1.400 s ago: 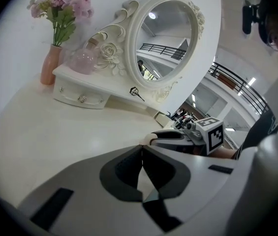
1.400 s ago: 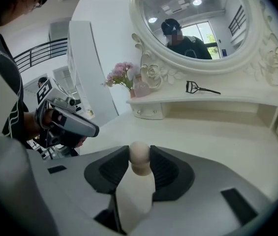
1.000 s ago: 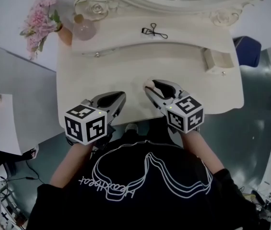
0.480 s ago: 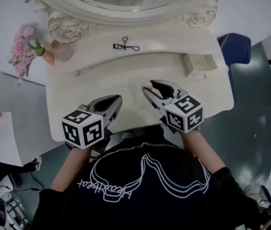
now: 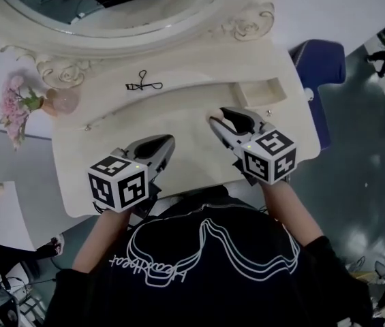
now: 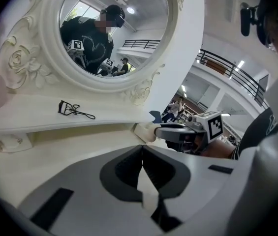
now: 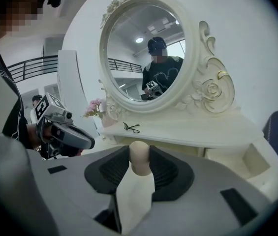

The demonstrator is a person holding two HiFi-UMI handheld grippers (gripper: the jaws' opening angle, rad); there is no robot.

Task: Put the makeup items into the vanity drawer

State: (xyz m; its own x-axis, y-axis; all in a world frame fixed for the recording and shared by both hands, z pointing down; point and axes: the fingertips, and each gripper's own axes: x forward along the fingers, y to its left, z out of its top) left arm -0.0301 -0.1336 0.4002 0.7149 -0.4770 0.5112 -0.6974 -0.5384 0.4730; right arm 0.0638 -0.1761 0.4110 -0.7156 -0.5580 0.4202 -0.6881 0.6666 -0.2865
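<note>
A beige makeup sponge [image 5: 212,120] [image 7: 139,157] sits pinched between the jaws of my right gripper [image 5: 216,119] [image 7: 139,154], held over the cream vanity top [image 5: 103,145]. The small open drawer [image 5: 260,92] [image 7: 257,165] lies just beyond and to the right of that gripper. A black eyelash curler [image 5: 143,85] [image 6: 75,110] [image 7: 131,128] rests on the raised shelf under the mirror. My left gripper [image 5: 167,140] [image 6: 142,151] hovers over the tabletop's front left, jaws together and holding nothing.
An oval carved mirror [image 5: 110,5] stands at the back. Pink flowers [image 5: 15,107] and a round pink bottle [image 5: 63,101] occupy the shelf's left end. A blue chair [image 5: 325,67] stands past the vanity's right side. A second drawer knob [image 5: 86,127] shows at the left.
Both grippers have travelled across the tabletop toward the drawer's end, the right one still holding the sponge and now closer to the open drawer. The head view has swung with them.
</note>
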